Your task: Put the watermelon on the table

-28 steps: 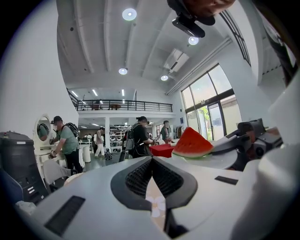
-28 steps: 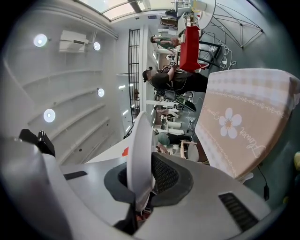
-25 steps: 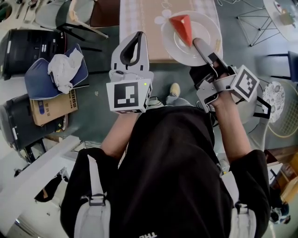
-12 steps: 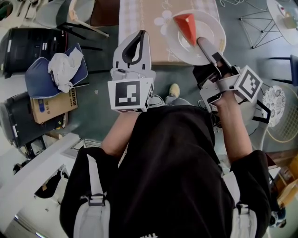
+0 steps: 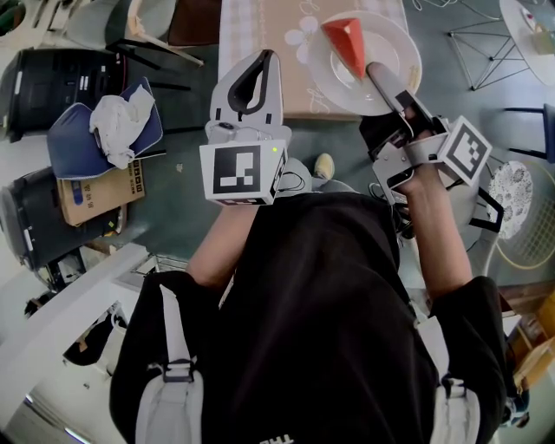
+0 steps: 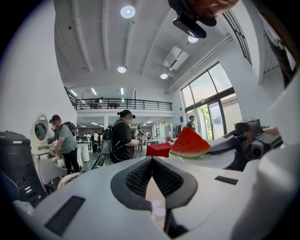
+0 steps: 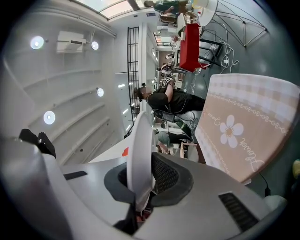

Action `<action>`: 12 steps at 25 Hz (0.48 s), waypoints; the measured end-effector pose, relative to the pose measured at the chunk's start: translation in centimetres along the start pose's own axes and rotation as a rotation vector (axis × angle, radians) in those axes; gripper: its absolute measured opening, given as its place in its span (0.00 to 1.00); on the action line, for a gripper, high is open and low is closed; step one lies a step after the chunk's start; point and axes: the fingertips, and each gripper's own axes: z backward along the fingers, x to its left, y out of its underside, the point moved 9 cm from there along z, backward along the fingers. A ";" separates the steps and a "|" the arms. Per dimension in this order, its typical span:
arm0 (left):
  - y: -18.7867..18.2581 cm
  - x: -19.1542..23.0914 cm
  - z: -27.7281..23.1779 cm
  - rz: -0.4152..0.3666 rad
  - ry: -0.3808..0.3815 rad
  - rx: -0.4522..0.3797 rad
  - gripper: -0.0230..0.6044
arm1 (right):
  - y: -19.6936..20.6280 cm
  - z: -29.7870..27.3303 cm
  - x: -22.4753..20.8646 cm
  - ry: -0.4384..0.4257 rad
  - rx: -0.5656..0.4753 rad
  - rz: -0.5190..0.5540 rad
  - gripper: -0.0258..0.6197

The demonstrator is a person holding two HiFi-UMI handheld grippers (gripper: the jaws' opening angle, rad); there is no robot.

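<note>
The cloth-covered desk (image 5: 269, 61) lies just ahead. My right hand-held gripper (image 5: 379, 76) pinches the rim of the plate (image 5: 395, 48) carrying the watermelon (image 5: 345, 43) over the desk's near right corner; setting it down remains. My left hand-held gripper (image 5: 264, 61) is pressed together, empty.

Blue cushion (image 5: 74, 147) on floor (image 5: 173, 208) at left, crumpled white cloth (image 5: 117, 126) lying on top. Cardboard box (image 5: 100, 195) just beside cushion, touching black case (image 5: 26, 230). Second black case (image 5: 52, 82) farther up. Wire-frame stand (image 5: 473, 43) at upper right; patterned round cushion (image 5: 512, 178) at right edge. In hall beyond: bystander in green shirt and cap (image 6: 63, 140), another in black with backpack (image 6: 123, 136) near red box (image 6: 158, 149). Railed balcony (image 6: 122, 104) above them, round ceiling lights (image 6: 127, 11), tall windows (image 6: 211, 98) at right.
</note>
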 end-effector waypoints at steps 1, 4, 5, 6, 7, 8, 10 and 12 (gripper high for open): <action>0.0 0.0 0.1 0.000 -0.001 0.000 0.05 | 0.0 0.1 -0.1 0.002 -0.001 0.001 0.08; 0.0 -0.1 0.2 0.001 -0.005 -0.001 0.05 | -0.1 0.2 -0.3 0.003 0.000 0.001 0.08; -0.1 -0.2 0.2 -0.001 -0.006 -0.002 0.05 | -0.1 0.2 -0.3 0.001 0.001 -0.001 0.08; -0.1 -0.2 0.1 -0.002 -0.006 -0.002 0.05 | -0.1 0.1 -0.2 -0.001 0.002 -0.002 0.08; -0.2 -0.3 0.1 -0.003 -0.006 -0.001 0.05 | 0.0 0.1 -0.2 -0.003 0.003 -0.004 0.08; -0.2 -0.4 0.1 -0.003 -0.005 0.000 0.05 | 0.0 0.1 -0.2 -0.005 0.005 -0.005 0.08; -0.3 -0.5 0.0 -0.005 -0.003 -0.001 0.05 | 0.0 0.0 -0.1 -0.006 0.009 -0.005 0.08; -0.4 -0.6 -0.1 -0.008 0.001 -0.007 0.05 | 0.1 0.0 0.0 -0.007 0.011 -0.003 0.08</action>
